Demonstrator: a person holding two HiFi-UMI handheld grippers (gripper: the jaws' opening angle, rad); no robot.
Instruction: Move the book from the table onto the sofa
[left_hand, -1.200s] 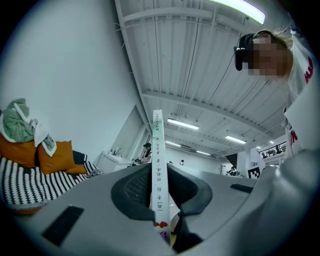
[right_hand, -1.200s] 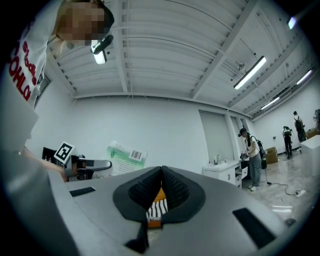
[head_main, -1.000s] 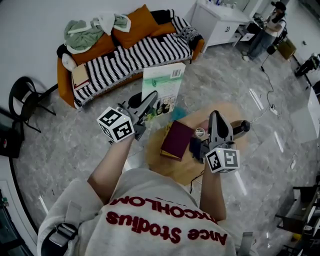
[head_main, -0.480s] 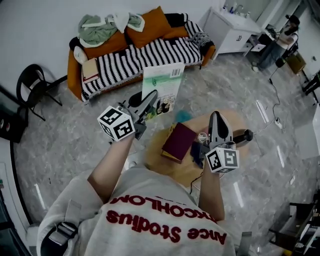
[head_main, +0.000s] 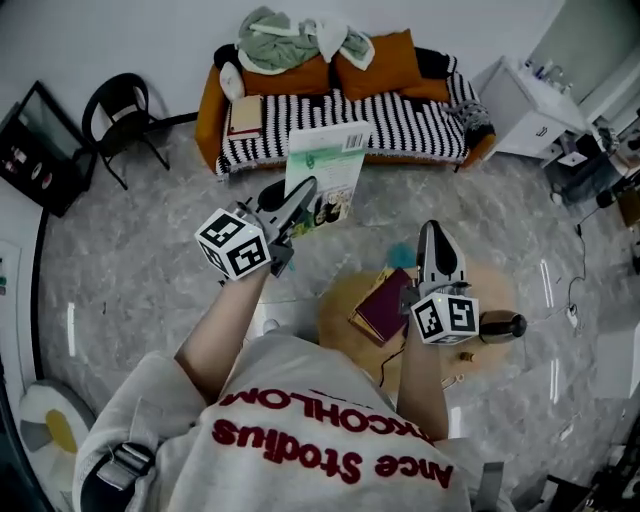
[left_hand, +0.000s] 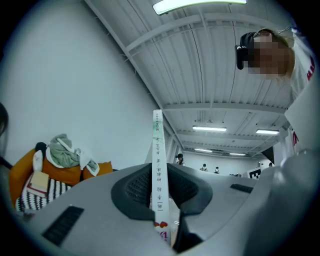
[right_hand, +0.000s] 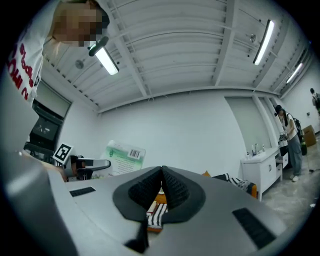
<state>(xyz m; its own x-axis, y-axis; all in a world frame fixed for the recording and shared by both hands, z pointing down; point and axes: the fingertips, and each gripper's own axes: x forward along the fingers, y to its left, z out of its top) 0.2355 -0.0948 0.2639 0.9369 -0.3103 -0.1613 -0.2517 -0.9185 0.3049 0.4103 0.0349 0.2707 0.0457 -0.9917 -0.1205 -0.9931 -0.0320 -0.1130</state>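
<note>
While the left gripper (head_main: 296, 203) clamps the green-and-white book (head_main: 325, 165) by its lower edge, the volume stands upright in the air over the floor, clear of the round table (head_main: 335, 325) and short of the sofa (head_main: 400, 120). Its long axis rises from the jaws, and the sofa's striped seat lies straight ahead. The right gripper (head_main: 437, 245) has its jaws together and empty, above the table, where a maroon book (head_main: 385, 305) lies toward the left edge. Judgement: the left hand carries forward alone.

Floor (head_main: 170, 230) btwn table (head_main: 345, 322) & sofa (head_main: 400, 115) open; sofa mid free, small book (head_main: 245, 114) at chair (head_main: 125, 120) end.
</note>
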